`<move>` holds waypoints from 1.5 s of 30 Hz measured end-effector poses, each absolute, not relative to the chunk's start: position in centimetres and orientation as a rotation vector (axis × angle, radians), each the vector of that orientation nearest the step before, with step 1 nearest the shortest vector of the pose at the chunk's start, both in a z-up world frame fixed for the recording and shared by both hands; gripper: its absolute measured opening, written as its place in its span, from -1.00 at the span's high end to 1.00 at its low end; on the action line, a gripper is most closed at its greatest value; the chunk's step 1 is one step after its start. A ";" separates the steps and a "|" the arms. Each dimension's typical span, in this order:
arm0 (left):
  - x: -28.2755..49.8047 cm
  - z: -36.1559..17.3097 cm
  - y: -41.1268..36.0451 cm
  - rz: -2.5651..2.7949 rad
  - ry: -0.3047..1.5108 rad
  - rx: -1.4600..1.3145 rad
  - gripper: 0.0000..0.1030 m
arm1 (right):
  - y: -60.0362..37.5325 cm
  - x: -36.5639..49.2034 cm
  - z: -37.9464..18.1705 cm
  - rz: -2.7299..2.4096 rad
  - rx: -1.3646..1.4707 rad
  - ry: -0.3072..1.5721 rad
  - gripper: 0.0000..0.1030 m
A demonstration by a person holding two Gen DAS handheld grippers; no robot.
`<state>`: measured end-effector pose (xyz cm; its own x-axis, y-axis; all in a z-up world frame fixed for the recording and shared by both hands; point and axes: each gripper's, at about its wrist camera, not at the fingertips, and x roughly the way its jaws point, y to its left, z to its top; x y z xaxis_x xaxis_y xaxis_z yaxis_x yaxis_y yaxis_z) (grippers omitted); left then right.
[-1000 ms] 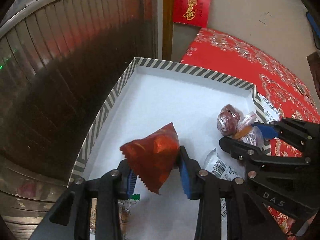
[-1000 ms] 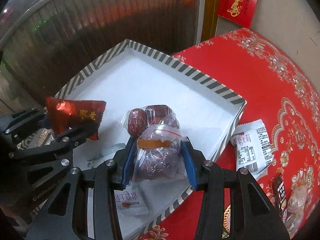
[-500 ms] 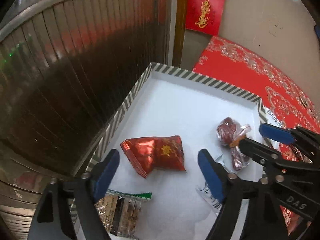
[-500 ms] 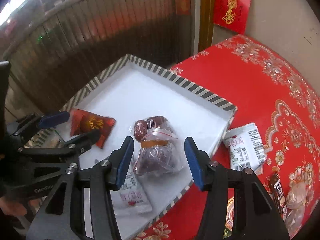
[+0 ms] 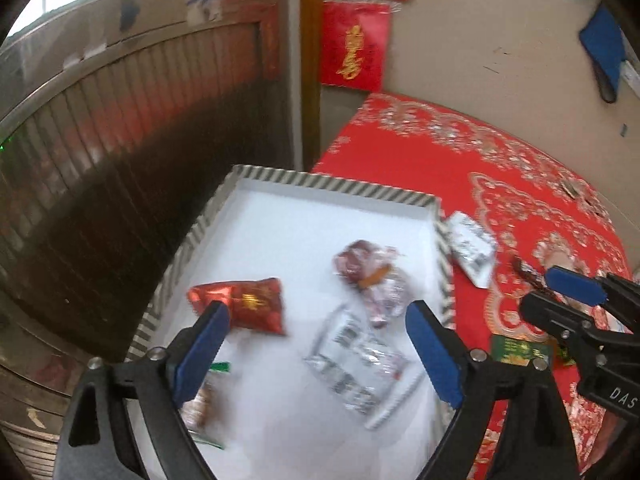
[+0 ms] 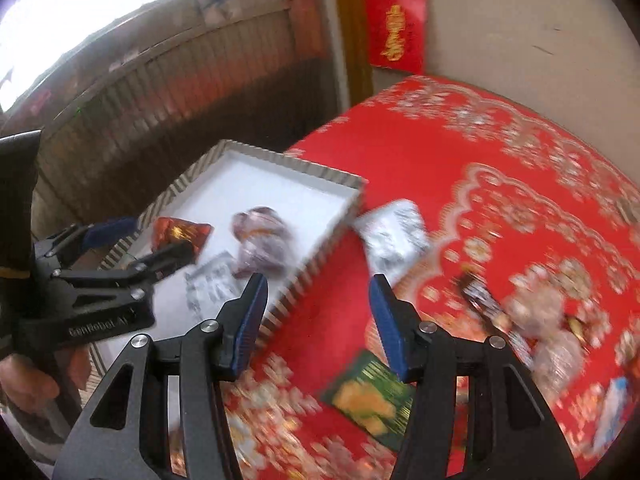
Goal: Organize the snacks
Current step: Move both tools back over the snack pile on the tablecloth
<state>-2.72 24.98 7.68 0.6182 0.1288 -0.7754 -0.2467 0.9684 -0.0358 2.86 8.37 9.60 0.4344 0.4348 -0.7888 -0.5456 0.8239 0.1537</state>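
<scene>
Over the tray (image 5: 328,185), your left gripper (image 5: 316,344) gapes empty above the red packet (image 5: 244,306); your right gripper (image 6: 318,322), also spread, hangs over the tablecloth (image 6: 460,152).

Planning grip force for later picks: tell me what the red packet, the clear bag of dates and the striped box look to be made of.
Red packet: likely metallized foil film, since it is shiny, creased and glinting.
Clear bag of dates: thin transparent plastic, the dark red fruit showing through, glossy.
Striped box: probably cardboard, matte, with a printed striped rim and a plain white inside.
</scene>
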 end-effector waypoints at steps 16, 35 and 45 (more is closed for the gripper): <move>-1.6 6.3 13.1 -0.024 0.986 -0.097 -0.83 | -8.7 -1.0 9.1 0.365 0.064 0.950 -0.19; 4.3 2.6 8.2 0.339 0.902 0.435 -0.82 | -13.4 -3.2 7.6 0.373 0.133 0.970 -0.19; 0.6 2.1 7.4 0.197 0.971 0.542 -0.83 | -13.9 -2.6 7.2 0.374 0.148 0.979 -0.19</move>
